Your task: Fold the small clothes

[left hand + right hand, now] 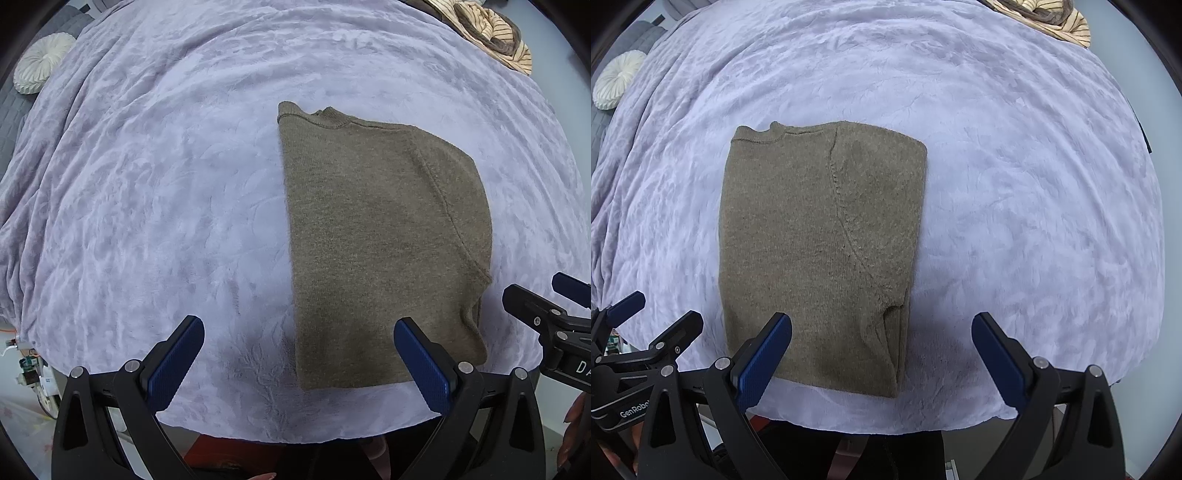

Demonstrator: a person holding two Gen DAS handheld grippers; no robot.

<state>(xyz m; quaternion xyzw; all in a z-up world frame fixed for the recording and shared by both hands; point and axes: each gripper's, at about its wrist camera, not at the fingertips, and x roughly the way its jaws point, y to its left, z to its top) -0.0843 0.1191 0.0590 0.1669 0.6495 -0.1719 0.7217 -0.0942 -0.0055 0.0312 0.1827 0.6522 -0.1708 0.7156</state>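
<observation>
Folded brown sweater (pixel 384 251) lies flat on the lavender blanket (pixel 166 203).
Left tongs (pixel 299 365) and right tongs (pixel 882 363) both gape apart, empty, hovering at the sweater's six o'clock edge; striped clothes (pixel 495 33) at one o'clock.

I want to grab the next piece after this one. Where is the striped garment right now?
The striped garment lies bunched at the far right corner of the purple blanket, top right in both wrist views, well beyond the folded brown sweater.
</observation>
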